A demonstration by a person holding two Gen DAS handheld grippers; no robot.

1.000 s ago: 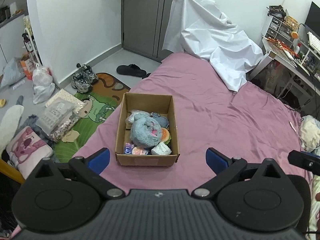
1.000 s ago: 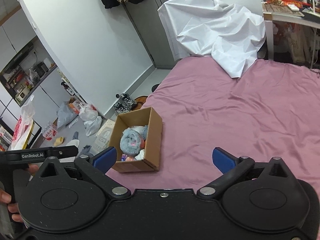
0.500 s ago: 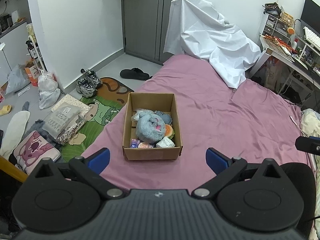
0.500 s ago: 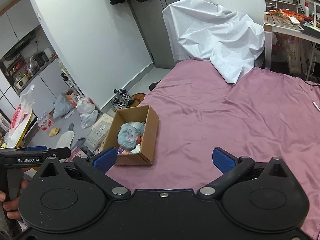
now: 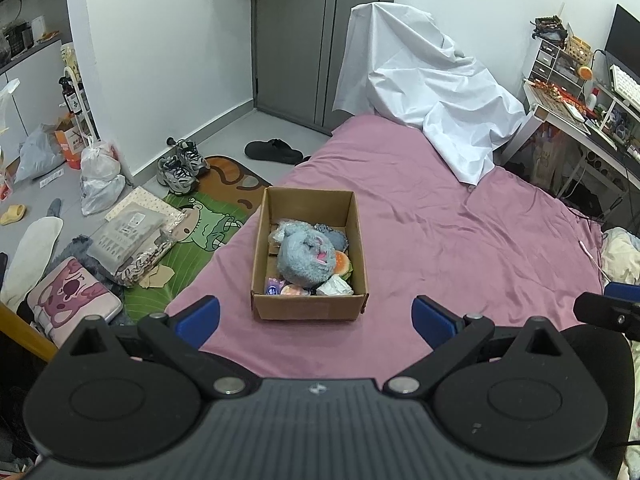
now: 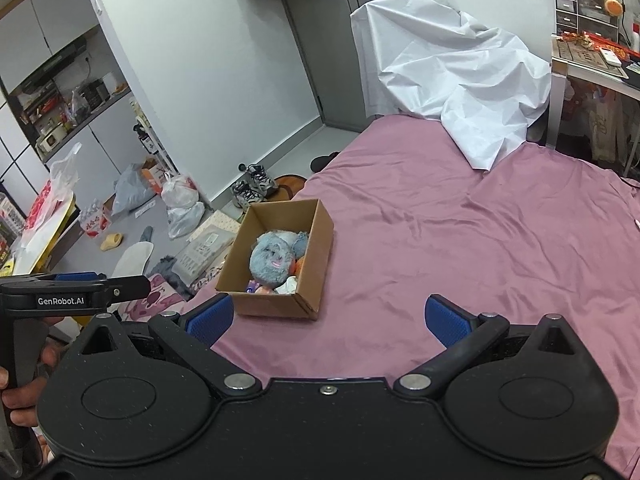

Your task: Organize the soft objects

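Plainly, the cardboard box (image 5: pixel 309 254) sits on the purple bedsheet (image 5: pixel 460 248) near the bed's left edge, dead ahead of the left gripper (image 5: pixel 316 314) and just beyond its fingertips; its long axis runs away from that gripper, the short near wall facing it; from the right gripper (image 6: pixel 328 316) the same box (image 6: pixel 280 258) lies forward and to the left, turned so a corner points back toward the tool; by my judgement the left gripper is the nearer and better lined up of the 2.

Both tools stand wide, blue pads far apart, nothing between them; the left gripper's handle and the hand (image 6: pixel 16 384) holding it show at the left edge of the right wrist view.

Inside the box a fluffy grey-blue plush (image 5: pixel 306 256) with a pink mouth fills the middle and rides above the rest; an orange burger-like squishy (image 5: pixel 343 264) is tucked against the right wall, a crumpled white piece (image 5: pixel 335 286) lies in the near right corner, and small purple and pink items (image 5: pixel 282 288) sit along the near wall; a darker blue soft thing (image 5: pixel 334 234) lies behind the plush; the far third of the box shows bare cardboard.

No soft objects lie loose on the sheet itself; a white draped cloth (image 5: pixel 424 88) covers the far end of the bed.
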